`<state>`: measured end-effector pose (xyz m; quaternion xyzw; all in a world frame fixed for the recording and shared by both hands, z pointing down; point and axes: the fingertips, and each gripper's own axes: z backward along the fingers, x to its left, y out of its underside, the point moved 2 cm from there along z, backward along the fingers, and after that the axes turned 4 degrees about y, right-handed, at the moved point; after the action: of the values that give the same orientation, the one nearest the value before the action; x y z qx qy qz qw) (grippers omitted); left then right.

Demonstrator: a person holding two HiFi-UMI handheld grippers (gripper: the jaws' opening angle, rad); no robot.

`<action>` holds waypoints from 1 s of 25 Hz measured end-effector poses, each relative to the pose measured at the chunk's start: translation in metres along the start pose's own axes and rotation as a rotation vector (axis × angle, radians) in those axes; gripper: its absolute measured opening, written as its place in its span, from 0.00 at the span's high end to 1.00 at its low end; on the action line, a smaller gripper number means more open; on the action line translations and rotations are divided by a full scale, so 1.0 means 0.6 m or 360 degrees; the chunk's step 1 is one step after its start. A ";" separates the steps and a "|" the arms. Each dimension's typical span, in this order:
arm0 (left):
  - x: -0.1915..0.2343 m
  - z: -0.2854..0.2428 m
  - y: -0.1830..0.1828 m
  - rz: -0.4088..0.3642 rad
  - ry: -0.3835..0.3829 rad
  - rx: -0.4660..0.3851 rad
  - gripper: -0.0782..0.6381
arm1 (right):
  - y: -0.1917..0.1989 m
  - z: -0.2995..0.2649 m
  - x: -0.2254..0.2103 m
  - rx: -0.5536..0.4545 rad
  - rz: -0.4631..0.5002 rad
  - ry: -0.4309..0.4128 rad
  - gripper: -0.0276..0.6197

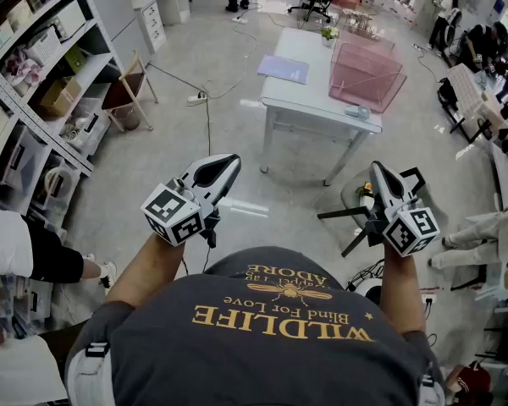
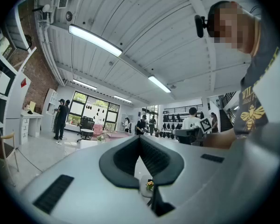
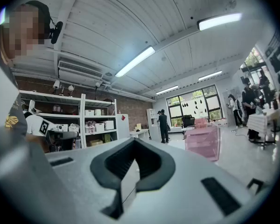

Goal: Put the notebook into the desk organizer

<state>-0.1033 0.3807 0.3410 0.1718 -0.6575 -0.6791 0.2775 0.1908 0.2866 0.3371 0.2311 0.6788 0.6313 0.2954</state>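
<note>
Left tongs (image 1: 223, 166): Squeezed shut with nothing in them. The person holds them level in front of their body, well away from the table (image 1: 317, 101).
Notebook (image 1: 284, 68): It is purple and lies flat by the left edge of the table. Nothing touches it.
Table: It is white and stands across the floor from the person.
Desk organizer (image 1: 364, 74): A pink see-through box on the right half of the table, close to the right edge. It sits just beside the notebook, with a small gap between them.
Right tongs (image 1: 383, 176): Also squeezed shut and empty. They are held level, well away from the table.
Step in hand: This looks like the very start. The notebook is not picked up yet, and both tongs are too far away to reach it.
Next move: I think the person must walk up to the table first. Then one pair of tongs has to open and close on an edge of the notebook. That may be hard, because the notebook lies flat on the table. After that it needs to be lifted, turned to stand up, and put down into the organizer, which looks open at the top.
</note>
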 end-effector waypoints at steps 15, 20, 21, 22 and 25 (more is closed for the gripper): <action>0.004 -0.009 -0.001 0.0014 0.0001 -0.0001 0.89 | -0.004 -0.006 -0.008 -0.0003 0.0002 0.0011 0.96; 0.005 -0.018 0.000 0.0003 0.0009 -0.0003 0.89 | -0.004 -0.008 -0.014 -0.0008 0.0008 0.0022 0.96; 0.004 -0.020 0.000 0.0003 0.0011 -0.0002 0.89 | -0.005 -0.007 -0.016 -0.0010 0.0013 0.0027 0.96; 0.004 -0.021 0.000 0.0003 0.0013 -0.0001 0.89 | -0.004 -0.007 -0.017 -0.0011 0.0019 0.0030 0.96; 0.004 -0.023 0.001 0.0006 0.0011 -0.0007 0.89 | 0.000 -0.006 -0.015 -0.0010 0.0033 0.0021 0.96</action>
<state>-0.0967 0.3686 0.3409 0.1725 -0.6552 -0.6795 0.2815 0.1948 0.2776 0.3381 0.2330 0.6762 0.6381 0.2850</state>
